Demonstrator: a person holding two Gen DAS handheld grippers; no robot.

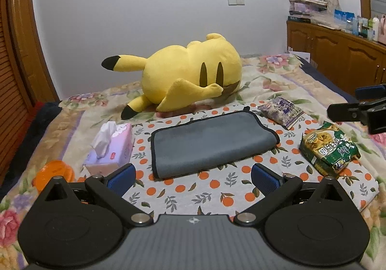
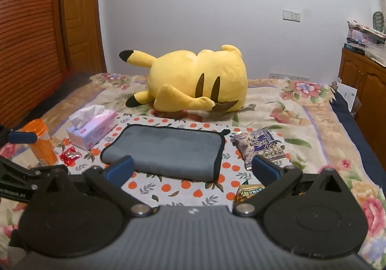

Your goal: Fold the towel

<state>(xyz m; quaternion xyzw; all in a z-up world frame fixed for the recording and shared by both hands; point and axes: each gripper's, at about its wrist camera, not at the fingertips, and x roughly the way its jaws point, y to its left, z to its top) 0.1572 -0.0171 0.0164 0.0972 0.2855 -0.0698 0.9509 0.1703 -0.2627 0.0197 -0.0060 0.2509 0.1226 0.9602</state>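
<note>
A grey towel (image 1: 207, 143) with black trim lies folded flat on an orange-dotted cloth (image 1: 217, 192) on the bed; it also shows in the right wrist view (image 2: 166, 149). My left gripper (image 1: 193, 176) is open and empty, hovering just in front of the towel's near edge. My right gripper (image 2: 193, 170) is open and empty, also above the cloth near the towel's near edge. The right gripper shows at the right edge of the left wrist view (image 1: 357, 111); the left gripper shows at the left edge of the right wrist view (image 2: 21, 137).
A yellow plush toy (image 1: 190, 74) lies behind the towel. A pink tissue box (image 1: 111, 147) and an orange bottle (image 2: 41, 144) stand to the left, with a red wrapper (image 2: 70, 154). A purple snack bag (image 1: 282, 112) and a green snack bag (image 1: 329, 149) lie to the right. A wooden cabinet (image 1: 337, 53) stands far right.
</note>
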